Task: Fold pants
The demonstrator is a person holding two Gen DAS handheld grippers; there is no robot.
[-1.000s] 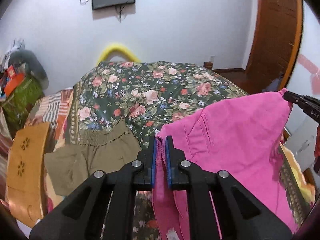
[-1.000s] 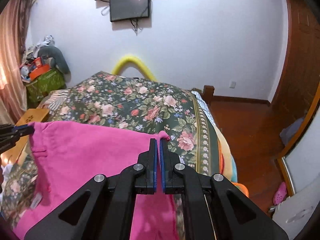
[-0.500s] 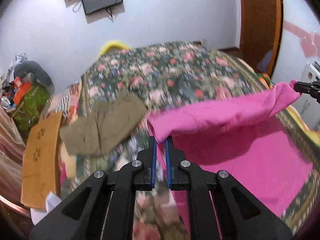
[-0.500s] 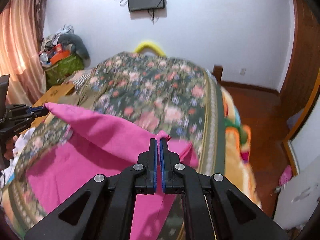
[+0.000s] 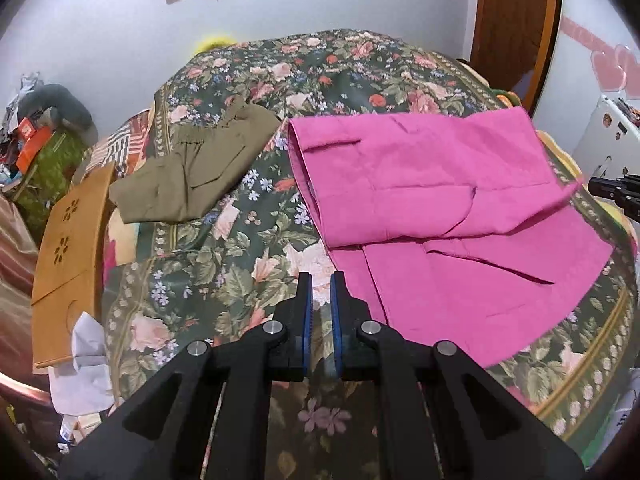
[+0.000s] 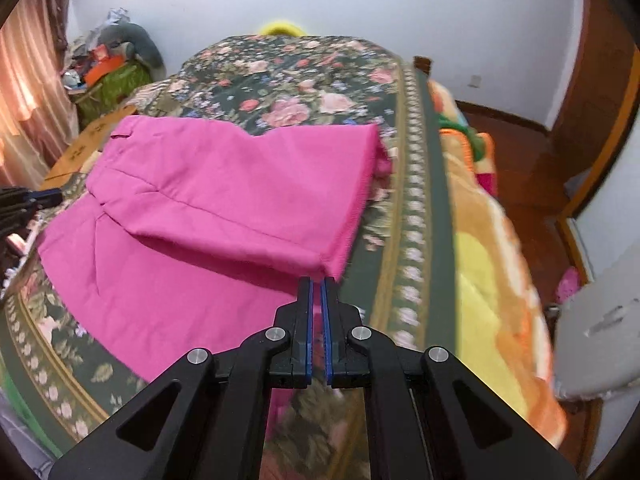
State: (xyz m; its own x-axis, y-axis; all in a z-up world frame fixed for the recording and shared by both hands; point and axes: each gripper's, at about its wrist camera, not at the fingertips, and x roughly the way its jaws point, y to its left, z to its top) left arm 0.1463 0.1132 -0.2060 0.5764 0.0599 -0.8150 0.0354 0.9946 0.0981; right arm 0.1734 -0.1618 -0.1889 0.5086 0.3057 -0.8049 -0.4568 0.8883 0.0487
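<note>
The pink pants [image 5: 432,196] lie on the floral bedspread [image 5: 224,264], with one part laid over the other. They also show in the right wrist view [image 6: 224,196]. My left gripper [image 5: 319,280] hovers just left of the pants' near edge, jaws a narrow gap apart and holding nothing. My right gripper [image 6: 318,280] sits just short of the folded layer's near corner, jaws a narrow gap apart with no cloth between them. The right gripper's tip [image 5: 612,192] shows at the far right edge of the left wrist view.
Folded olive pants [image 5: 200,164] lie on the bed, left of the pink ones. A wooden board [image 5: 68,252] and white paper [image 5: 86,364] sit at the bed's left edge. An orange-yellow blanket [image 6: 496,264] hangs on the bed's right side. Clutter [image 6: 108,60] stands by the far wall.
Both grippers carried the pink pants' held edge forward and down onto the bed, folding the cloth over itself, then let go. The pants now lie flat and both grippers are free of cloth.
</note>
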